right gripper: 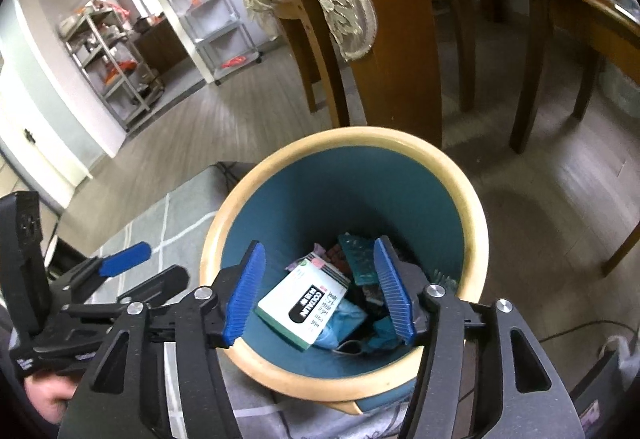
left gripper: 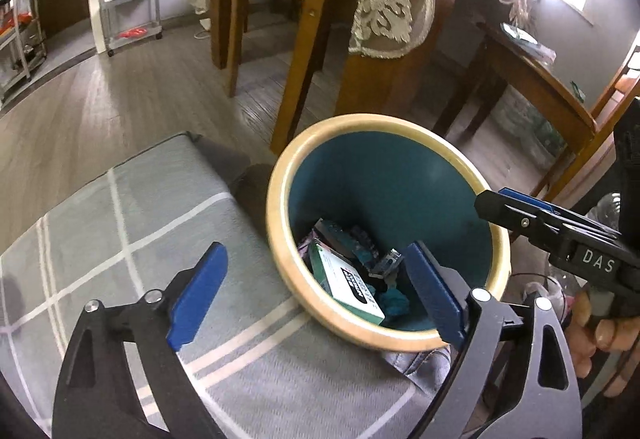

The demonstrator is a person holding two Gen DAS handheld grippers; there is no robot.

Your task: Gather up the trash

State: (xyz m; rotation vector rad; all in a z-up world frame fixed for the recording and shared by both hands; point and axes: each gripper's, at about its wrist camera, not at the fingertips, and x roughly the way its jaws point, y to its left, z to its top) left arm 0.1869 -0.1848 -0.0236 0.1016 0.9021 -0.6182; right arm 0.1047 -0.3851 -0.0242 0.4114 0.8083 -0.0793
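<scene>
I see the teal bin (right gripper: 344,195) with its pale wooden rim standing upright at the centre of the right wrist frame. At its bottom a white-and-green box (right gripper: 304,305) lies tilted, black label up, among blue crumpled scraps (right gripper: 344,323) and what may be dark wrappers (right gripper: 356,259).

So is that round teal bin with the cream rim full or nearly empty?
Mostly empty. The round teal bin with the cream rim has only a low pile at its bottom, including a white and green box; bare teal wall shows above it.
</scene>
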